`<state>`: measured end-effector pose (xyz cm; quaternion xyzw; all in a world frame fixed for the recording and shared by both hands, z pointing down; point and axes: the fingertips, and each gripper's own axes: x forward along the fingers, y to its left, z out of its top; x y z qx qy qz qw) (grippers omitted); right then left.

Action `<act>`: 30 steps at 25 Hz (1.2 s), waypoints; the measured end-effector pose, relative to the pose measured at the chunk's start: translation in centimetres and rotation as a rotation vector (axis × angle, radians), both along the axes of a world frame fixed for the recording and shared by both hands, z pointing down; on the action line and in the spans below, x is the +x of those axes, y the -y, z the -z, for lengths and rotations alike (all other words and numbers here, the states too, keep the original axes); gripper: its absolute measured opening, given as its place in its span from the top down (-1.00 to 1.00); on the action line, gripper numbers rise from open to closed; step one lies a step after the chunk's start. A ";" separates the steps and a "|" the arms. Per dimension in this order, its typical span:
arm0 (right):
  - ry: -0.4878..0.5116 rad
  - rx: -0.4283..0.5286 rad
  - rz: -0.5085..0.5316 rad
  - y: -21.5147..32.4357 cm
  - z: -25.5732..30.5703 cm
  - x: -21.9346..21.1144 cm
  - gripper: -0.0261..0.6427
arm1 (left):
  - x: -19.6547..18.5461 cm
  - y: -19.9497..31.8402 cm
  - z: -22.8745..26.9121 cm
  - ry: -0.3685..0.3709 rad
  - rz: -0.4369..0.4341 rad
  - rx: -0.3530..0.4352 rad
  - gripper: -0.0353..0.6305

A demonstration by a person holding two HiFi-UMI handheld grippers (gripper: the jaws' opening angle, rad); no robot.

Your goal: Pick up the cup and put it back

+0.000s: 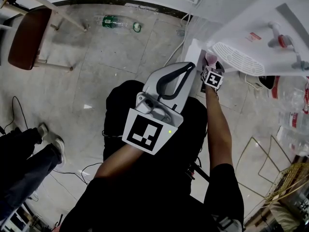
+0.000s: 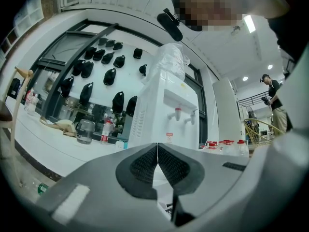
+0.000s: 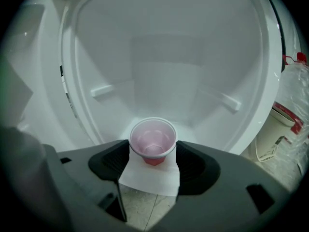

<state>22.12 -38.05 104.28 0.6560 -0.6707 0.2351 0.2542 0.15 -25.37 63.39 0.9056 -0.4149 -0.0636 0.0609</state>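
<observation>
A small pink cup (image 3: 153,141) stands upright on the white ledge (image 3: 149,178) at the mouth of the water dispenser's lower recess (image 3: 164,71). My right gripper (image 3: 153,153) has the cup between its black pads (image 3: 195,166), and both pads touch the rim. From the head view the cup (image 1: 211,58) shows just beyond the right gripper's marker cube (image 1: 213,78), under the dispenser's drip grille (image 1: 239,58). My left gripper (image 2: 157,149) is held level at chest height with its jaws shut on nothing; in the head view the left gripper (image 1: 189,67) ends left of the cup.
The white water dispenser (image 2: 166,115) has a red and a pale tap (image 1: 285,42). Water jugs (image 1: 294,100) and a wire rack (image 1: 265,161) stand at right. On the floor lie a green bottle (image 1: 116,21) and cables; a chair (image 1: 29,37) and another person's legs (image 1: 29,151) are at left.
</observation>
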 end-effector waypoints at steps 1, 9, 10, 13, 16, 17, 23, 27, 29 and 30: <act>0.000 0.004 0.005 -0.1 0.2 -0.1 0.06 | 0.0 0.0 0.0 0.001 -0.001 0.000 0.87; 0.018 0.039 0.044 -2.4 3.2 -0.6 0.06 | 0.1 -0.4 0.2 -0.005 0.002 0.002 0.87; 0.018 0.038 0.052 -2.8 3.6 -0.7 0.06 | 0.0 -0.5 0.3 -0.005 0.005 0.003 0.87; 0.017 0.045 0.071 -4.3 4.9 -0.7 0.07 | 0.2 -0.8 0.6 0.001 0.006 0.017 0.87; 0.035 0.058 0.081 -5.8 6.6 -0.8 0.07 | 0.6 -1.5 0.8 -0.016 -0.006 0.025 0.87; 0.042 0.058 0.088 -6.4 7.2 -0.8 0.07 | 0.8 -1.8 0.9 -0.024 -0.013 0.025 0.87; 0.054 0.067 0.145 -9.6 11.1 -0.9 0.07 | 2.2 -2.9 1.3 -0.027 -0.040 0.030 0.87; 0.066 0.074 0.173 -11.9 13.7 -0.8 0.08 | 3.2 -3.5 1.9 -0.018 -0.055 0.043 0.87; 0.070 0.079 0.185 -13.1 15.2 -0.7 0.08 | 3.8 -3.7 2.1 -0.005 -0.058 0.054 0.87; 0.071 0.081 0.193 -13.8 16.0 -0.6 0.08 | 4.1 -3.8 2.1 0.002 -0.060 0.058 0.87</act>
